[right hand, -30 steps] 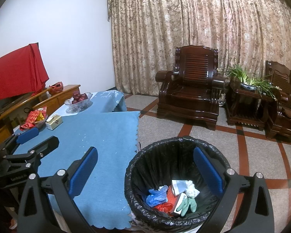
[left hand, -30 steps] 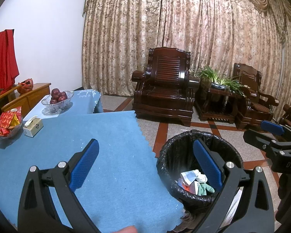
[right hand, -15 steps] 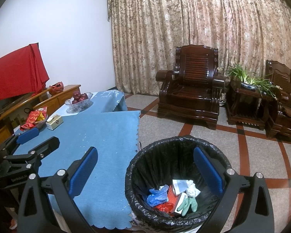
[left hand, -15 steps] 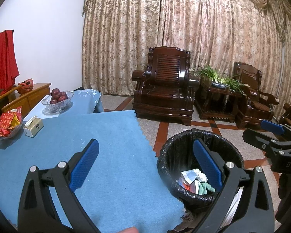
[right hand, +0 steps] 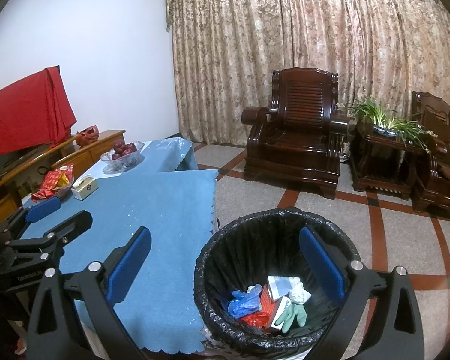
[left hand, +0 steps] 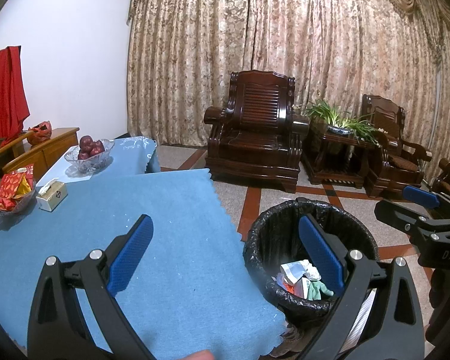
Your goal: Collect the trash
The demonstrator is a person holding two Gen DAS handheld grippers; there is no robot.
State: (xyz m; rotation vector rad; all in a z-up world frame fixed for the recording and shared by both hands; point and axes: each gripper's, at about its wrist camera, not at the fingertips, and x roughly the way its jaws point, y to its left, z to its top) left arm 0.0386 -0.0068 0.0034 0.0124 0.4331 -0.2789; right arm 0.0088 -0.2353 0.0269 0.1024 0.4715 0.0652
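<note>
Sitting room with patterned curtains (left hand: 285, 45) and dark wooden armchair (left hand: 255, 138); blue-clothed table (left hand: 165, 240) bare across its near half. Standing just beside table edge: black-lined bin (right hand: 273, 273), likely so placed for short drops. Lying at bin bottom: trash (right hand: 273, 297), namely blue bag, red wrapper, carton, green glove, crumpled paper. Hovering over table edge and bin: left gripper (left hand: 225, 258), jaws spread wide, holding nothing. Hovering above bin mouth: right gripper (right hand: 225, 264), likewise agape and empty. Remaining at far end: fruit bowl (left hand: 88, 157), tissue box (left hand: 51, 195), red packets (left hand: 12, 190), judged not refuse. Collection appearing largely complete.
</note>
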